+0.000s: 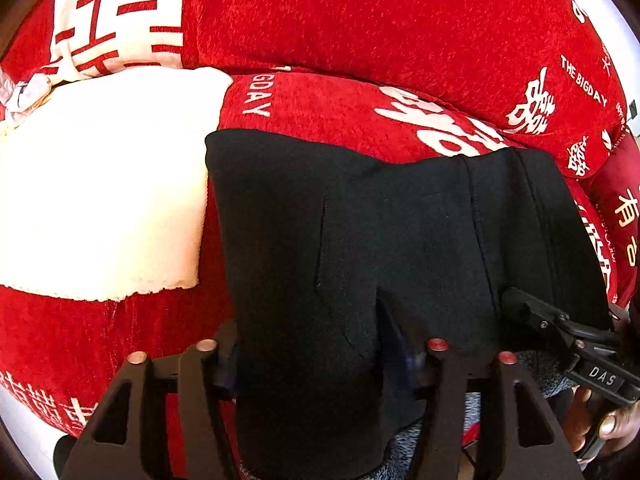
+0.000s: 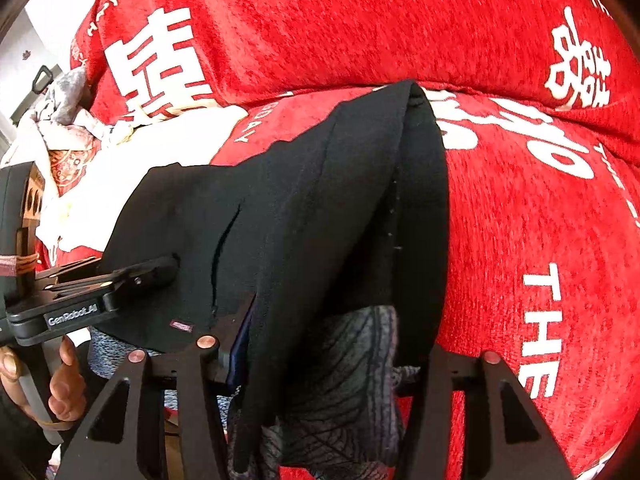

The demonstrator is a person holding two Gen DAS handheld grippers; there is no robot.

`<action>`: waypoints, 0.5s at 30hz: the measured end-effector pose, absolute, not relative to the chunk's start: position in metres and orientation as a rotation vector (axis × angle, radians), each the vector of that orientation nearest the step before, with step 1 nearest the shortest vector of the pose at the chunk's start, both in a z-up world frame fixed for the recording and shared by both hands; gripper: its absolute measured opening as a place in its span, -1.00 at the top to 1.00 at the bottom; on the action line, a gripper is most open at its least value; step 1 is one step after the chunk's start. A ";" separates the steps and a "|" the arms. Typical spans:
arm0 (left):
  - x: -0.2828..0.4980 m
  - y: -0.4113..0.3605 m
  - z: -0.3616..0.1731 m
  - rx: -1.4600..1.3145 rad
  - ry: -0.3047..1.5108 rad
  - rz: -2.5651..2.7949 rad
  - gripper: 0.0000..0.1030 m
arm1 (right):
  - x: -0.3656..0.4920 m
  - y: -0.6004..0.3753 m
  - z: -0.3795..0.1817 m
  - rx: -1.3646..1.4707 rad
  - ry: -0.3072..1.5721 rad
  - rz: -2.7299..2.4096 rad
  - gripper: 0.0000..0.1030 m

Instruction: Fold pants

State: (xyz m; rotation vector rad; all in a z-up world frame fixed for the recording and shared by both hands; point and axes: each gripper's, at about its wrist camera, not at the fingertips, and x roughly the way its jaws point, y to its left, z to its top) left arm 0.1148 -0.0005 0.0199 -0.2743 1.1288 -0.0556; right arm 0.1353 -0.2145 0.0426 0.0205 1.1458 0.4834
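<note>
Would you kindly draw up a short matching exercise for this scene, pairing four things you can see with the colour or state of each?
Things:
1. pants
2. sofa cover
3. white cloth
4. left gripper

Descriptions:
A. red with white lettering
B. plain and pale, lying flat on the seat
C. black, draped from the seat toward the cameras
D. closed on the edge of the dark fabric

Pairs: 1-C, 2-A, 3-B, 4-D

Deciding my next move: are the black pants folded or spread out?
Folded: the black pants show stacked layers along one edge, both tools gripping them.
</note>
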 end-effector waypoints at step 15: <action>0.075 0.043 0.042 -0.324 1.095 0.093 -1.00 | 0.104 -0.238 0.094 0.019 0.979 0.446 -0.70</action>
